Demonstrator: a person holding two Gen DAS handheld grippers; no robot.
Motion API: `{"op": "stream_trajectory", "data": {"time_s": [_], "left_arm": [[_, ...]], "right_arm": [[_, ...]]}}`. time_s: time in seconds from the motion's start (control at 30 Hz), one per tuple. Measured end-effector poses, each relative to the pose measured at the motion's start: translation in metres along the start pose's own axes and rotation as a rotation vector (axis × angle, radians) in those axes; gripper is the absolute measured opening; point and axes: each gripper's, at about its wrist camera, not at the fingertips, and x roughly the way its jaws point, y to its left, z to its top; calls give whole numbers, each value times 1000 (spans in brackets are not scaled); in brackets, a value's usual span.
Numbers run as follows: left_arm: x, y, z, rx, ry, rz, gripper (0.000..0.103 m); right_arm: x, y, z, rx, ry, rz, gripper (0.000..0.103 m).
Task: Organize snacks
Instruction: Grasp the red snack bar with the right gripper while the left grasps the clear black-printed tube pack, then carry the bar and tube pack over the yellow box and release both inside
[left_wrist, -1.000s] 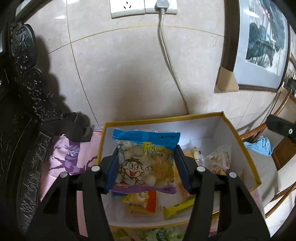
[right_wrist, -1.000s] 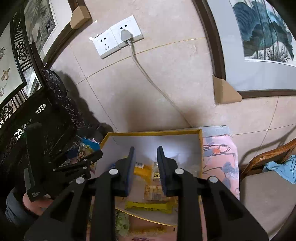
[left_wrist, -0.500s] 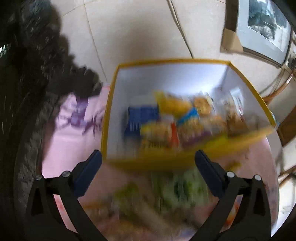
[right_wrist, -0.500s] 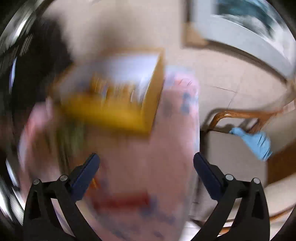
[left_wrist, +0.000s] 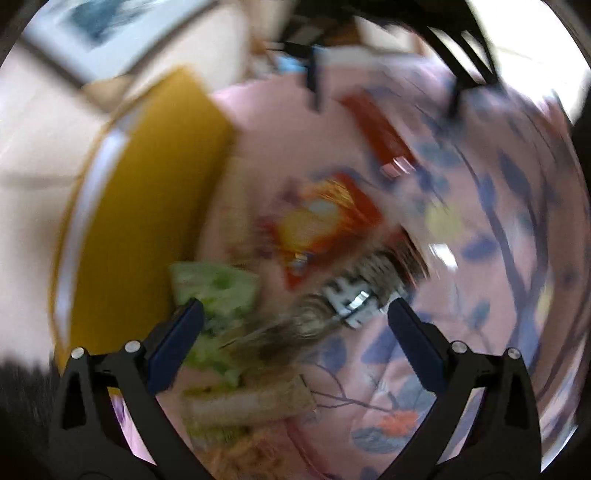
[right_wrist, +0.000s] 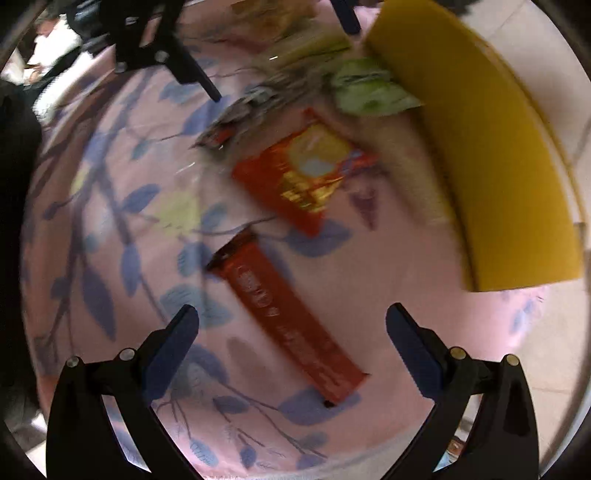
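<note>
Spread under everything, a pink tablecloth (right_wrist: 110, 206) printed with blue leaves, dark branches and a pale yellow blossom; blurred in the left wrist view, sharper in the right. Beyond its edge, cream floor tiles (right_wrist: 554, 74) with thin joints. At the upper left of the left wrist view, a framed picture (left_wrist: 110, 33) in blue-grey tones, smeared by motion, leaning by a pale wall

No readable text in either view; motion blur throughout. Long red bar wrapper (right_wrist: 286, 325): row of pale characters along length, illegible. Red-and-yellow snack packet (right_wrist: 304, 173): gold print block, smeared, unreadable. Dark packet (left_wrist: 354, 295): bold white characters, too blurred to read. Green packet (right_wrist: 369, 90): no lettering made out. Yellow box wall (right_wrist: 491, 177): blank.
</note>
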Motion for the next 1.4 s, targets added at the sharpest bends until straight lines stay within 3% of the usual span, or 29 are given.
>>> {"op": "stream_trajectory", "data": {"time_s": [0.07,0.1,0.2,0.23,0.3,0.33,0.37,0.4,0.43,0.47,0.6,0.67,0.77,0.83,1.0,1.07,1.13,1.27,1.4], "left_arm": [[19,-13,-9,235,36,-19,101],[12,-12,-13,299,-87,-41,101],[14,-16,-20,424,-198,-41,101],[14,-14,-24,435,-225,-45,101],[15,-10,-28,352,-225,-46,101],[16,-7,-28,263,-189,-42,101],[16,-4,-30,196,-168,-48,94],[14,-2,-33,140,-155,-92,86],[11,-2,-36,110,-144,-135,69],[9,-3,-36,91,-127,-142,61],[6,-6,-27,115,-103,-211,55],[7,-9,-19,137,-82,-258,46],[4,-11,-2,104,-15,-389,35],[5,-12,7,43,55,-473,33],[13,-5,19,-340,173,-616,30],[10,-8,18,-403,167,-580,29],[8,-13,16,-542,177,-522,29],[-3,-10,2,-910,102,-498,28],[-26,-30,-7,-1041,26,-387,28]], "right_arm": [[12,3,-5,-65,74,25,102],[10,-1,-6,-61,43,43,102],[14,-9,-5,-6,86,82,99],[13,-12,-7,34,95,105,90],[7,-16,-11,105,89,122,72],[2,-15,-13,157,87,116,59],[-2,-12,-16,214,81,111,45],[-5,-9,-18,268,74,101,40],[-8,-5,-20,329,72,90,33],[-10,-3,-22,374,73,76,27],[-16,13,-26,571,68,80,25],[-20,22,-29,647,61,78,25],[-27,34,-34,749,38,87,25],[-32,41,-39,821,10,90,24],[-47,60,-69,1067,-102,70,24],[-54,68,-83,1185,-162,77,24],[-60,73,-94,1258,-207,49,24],[-66,78,-117,1354,-298,42,24],[-74,87,-98,1316,-327,-54,24]]}}
